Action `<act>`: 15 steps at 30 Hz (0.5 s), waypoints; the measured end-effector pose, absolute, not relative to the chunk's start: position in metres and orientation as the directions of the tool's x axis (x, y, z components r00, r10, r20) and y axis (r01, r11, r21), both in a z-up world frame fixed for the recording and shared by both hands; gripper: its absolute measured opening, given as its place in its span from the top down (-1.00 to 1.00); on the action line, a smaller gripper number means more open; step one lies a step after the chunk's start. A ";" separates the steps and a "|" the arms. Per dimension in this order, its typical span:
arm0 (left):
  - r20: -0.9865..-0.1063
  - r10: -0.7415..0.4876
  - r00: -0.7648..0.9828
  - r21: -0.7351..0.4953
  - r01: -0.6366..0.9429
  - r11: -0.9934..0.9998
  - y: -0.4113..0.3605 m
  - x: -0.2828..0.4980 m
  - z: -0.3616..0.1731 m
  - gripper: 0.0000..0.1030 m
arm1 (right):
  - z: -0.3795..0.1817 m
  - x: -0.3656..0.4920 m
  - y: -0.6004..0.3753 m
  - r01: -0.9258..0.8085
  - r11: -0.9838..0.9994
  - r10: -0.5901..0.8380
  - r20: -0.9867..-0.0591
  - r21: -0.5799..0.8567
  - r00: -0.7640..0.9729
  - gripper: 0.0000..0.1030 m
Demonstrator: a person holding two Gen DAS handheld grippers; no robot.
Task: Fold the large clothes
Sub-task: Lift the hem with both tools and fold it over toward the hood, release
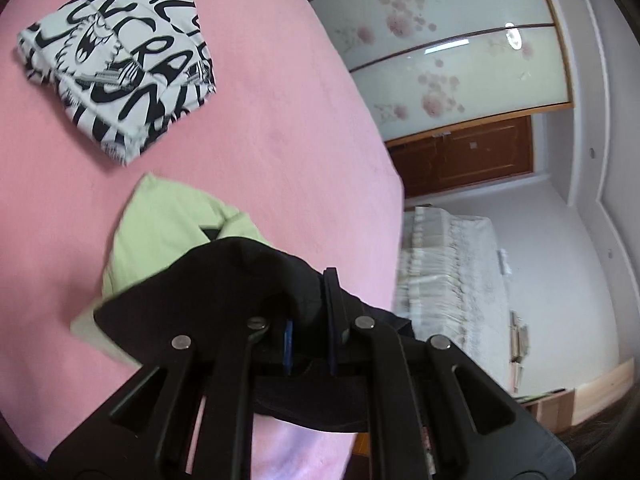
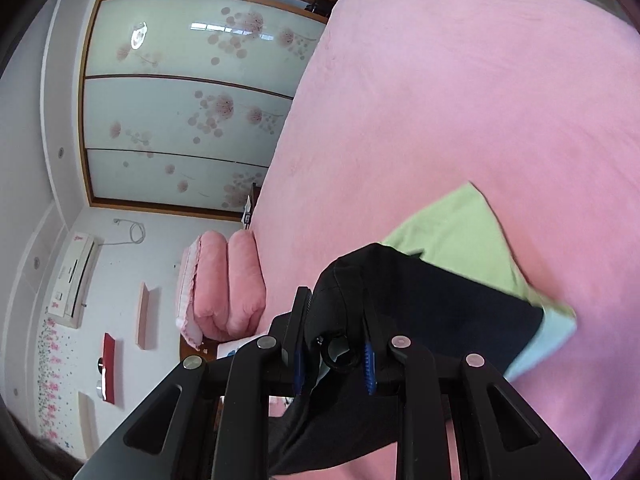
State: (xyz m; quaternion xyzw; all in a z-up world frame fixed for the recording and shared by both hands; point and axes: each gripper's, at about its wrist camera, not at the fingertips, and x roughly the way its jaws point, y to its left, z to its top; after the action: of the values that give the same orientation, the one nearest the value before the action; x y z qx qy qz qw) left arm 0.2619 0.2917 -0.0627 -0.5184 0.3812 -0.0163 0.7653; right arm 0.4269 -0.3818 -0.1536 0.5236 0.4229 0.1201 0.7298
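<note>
A black garment (image 1: 224,280) hangs bunched between both grippers above a pink bed (image 1: 280,140). My left gripper (image 1: 310,292) is shut on a fold of it, the cloth spilling left over the fingers. In the right wrist view my right gripper (image 2: 334,308) is shut on another bunch of the black garment (image 2: 440,300), which drapes away to the right. A light green folded garment (image 1: 168,220) lies on the bed just beyond the black cloth, and shows in the right wrist view as the green garment (image 2: 460,232).
A folded black-and-white printed garment (image 1: 120,72) lies farther up the bed. Wardrobe doors with a flower pattern (image 1: 440,40) and a cloth-covered piece of furniture (image 1: 452,280) stand beyond the bed's edge. Pink rolled bedding (image 2: 228,280) sits past the bed (image 2: 440,100).
</note>
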 end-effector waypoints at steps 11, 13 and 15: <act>-0.746 -0.337 0.574 -0.647 -0.508 0.569 0.314 0.380 -0.168 0.83 | -0.261 0.558 -0.348 0.320 0.564 0.596 -0.643 0.762 0.481 0.59; -0.778 -0.325 0.538 -0.611 -0.526 0.592 0.317 0.399 -0.188 0.83 | -0.279 0.576 -0.342 0.321 0.628 0.562 -0.699 0.709 0.443 0.59; -0.802 -0.316 0.506 -0.582 -0.549 0.599 0.320 0.414 -0.206 0.83 | -0.294 0.590 -0.339 0.321 0.669 0.534 -0.734 0.670 0.419 0.58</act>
State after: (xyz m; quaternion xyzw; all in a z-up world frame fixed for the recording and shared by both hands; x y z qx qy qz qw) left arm 0.4138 0.3200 -0.2062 -0.4407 0.4907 0.0781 0.7476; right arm 0.5896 -0.3393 -0.2937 0.4002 0.5342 0.0717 0.7412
